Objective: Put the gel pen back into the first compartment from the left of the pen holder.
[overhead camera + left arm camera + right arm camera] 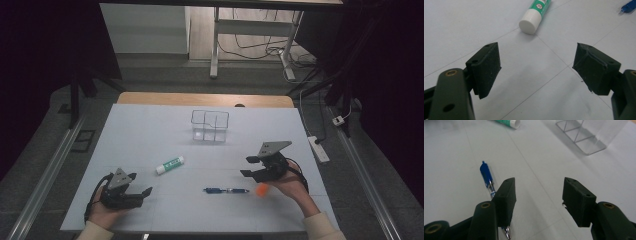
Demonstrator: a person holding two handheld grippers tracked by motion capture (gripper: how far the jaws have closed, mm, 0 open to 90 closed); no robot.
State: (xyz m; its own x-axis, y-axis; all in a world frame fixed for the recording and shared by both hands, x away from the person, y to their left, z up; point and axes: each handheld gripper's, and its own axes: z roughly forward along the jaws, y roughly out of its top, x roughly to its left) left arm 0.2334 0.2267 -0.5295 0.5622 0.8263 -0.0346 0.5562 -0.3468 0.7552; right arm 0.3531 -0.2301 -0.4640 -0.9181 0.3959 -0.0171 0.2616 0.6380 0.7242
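Jaws of the right gripper (538, 200) stand apart with bare table between the pads, and its left jaw hangs over the blue pen (489, 185), which lies flat on the white table (150, 135) with its silver tip running under that jaw. Seen from the high view, this gripper (251, 166) hovers just above and beside the pen (226, 190), with an orange object (262, 189) that I cannot make out lying next to the hand. The left gripper (536, 70) is likewise spread wide and holding nothing, resting low at the near left of the table (131, 192), with the green-and-white glue stick (534, 16) lying on its side a little ahead of it. Farther back, near the middle of the table, stands the clear divided organiser (210, 126), which looks empty. My reading is that the work is at the approach stage, with the pen as the likely first pick. The next move calls for shifting the right gripper sideways so the barrel sits between both pads, lowering it to the table and closing across the barrel, not along it.
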